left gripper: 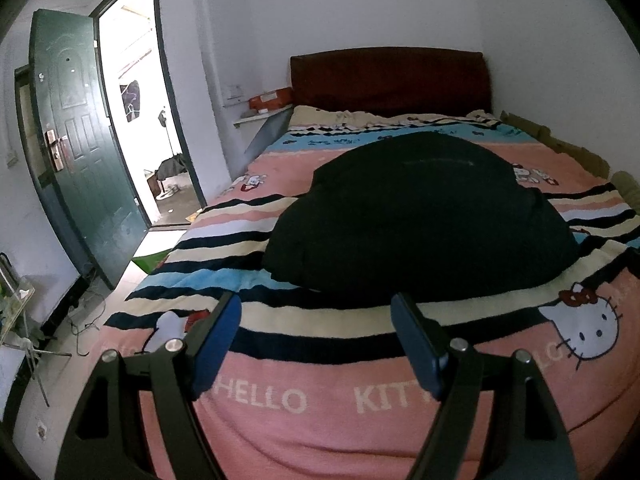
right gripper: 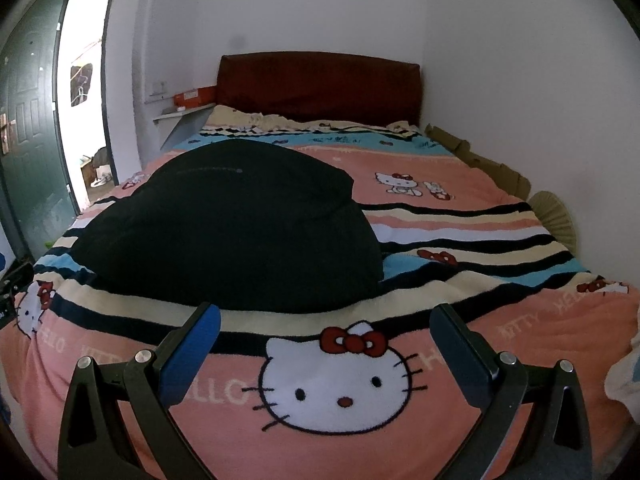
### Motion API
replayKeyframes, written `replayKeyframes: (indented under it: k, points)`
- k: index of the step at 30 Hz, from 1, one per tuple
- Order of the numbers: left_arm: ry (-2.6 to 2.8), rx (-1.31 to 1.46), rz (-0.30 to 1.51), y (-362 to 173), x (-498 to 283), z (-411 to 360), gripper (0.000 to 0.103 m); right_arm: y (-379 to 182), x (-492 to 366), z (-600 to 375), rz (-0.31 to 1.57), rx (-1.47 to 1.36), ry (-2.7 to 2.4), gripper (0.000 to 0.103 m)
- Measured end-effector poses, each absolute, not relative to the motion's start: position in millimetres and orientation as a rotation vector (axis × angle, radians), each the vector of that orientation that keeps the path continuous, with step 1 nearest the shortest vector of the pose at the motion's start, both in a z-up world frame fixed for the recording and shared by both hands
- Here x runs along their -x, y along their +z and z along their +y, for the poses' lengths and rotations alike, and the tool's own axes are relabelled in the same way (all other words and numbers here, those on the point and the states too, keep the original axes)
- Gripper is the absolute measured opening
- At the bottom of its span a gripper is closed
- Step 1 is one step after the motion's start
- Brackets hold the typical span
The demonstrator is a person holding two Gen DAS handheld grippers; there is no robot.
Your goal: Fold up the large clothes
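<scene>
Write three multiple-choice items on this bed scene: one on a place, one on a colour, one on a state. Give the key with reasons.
1. Where does the bulky black garment lie?
A. on the floor by the door
B. on the striped pink cartoon-cat blanket
C. over the dark red headboard

2. What colour is the door at the left?
A. dark green
B. white
C. yellow

3. How do the two grippers stand?
A. both shut on the garment
B. only the left one grips the garment
C. both open, holding nothing

Key:
1 B, the garment rests mid-bed on the blanket, short of the headboard.
2 A, the panelled door leaf, swung open, is dark green.
3 C, the left gripper and right gripper show spread fingers with only blanket between them.
</scene>
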State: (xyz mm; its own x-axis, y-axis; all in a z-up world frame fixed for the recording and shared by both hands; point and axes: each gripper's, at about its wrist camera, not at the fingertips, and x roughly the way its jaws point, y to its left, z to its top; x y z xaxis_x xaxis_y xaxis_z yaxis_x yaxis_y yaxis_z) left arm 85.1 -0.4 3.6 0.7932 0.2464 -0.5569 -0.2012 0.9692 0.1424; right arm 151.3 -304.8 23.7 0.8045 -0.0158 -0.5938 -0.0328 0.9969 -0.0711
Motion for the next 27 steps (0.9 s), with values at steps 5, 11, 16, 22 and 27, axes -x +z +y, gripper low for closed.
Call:
replayKeyframes:
  k: [5,11,16,22,27]
  points:
    - [0.238,-0.08,0.613,1.8,-85.6,-0.4,0.076,22.0,-151.2,-305.4,0.64,0.076,0.006,0.103]
    - [0.233,-0.083,0.613,1.1,-85.2,-0.3,0.076,20.1,-150.4,-305.2,0.643,0.076,0.007,0.102]
    - [0.236,-0.087,0.609,1.1,-84.7,-0.5,0.076,20.0,-149.7,-304.7,0.64,0.077,0.006,0.103]
    - [0.232,-0.089,0.603,1.2,-82.9,-1.5,0.076,20.2,-149.1,-306.1,0.635,0.077,0.006,0.103]
    - [0.228,-0.091,0.603,1.5,-82.0,-3.0,0.076,20.8,-149.5,-307.0,0.635,0.077,0.006,0.103]
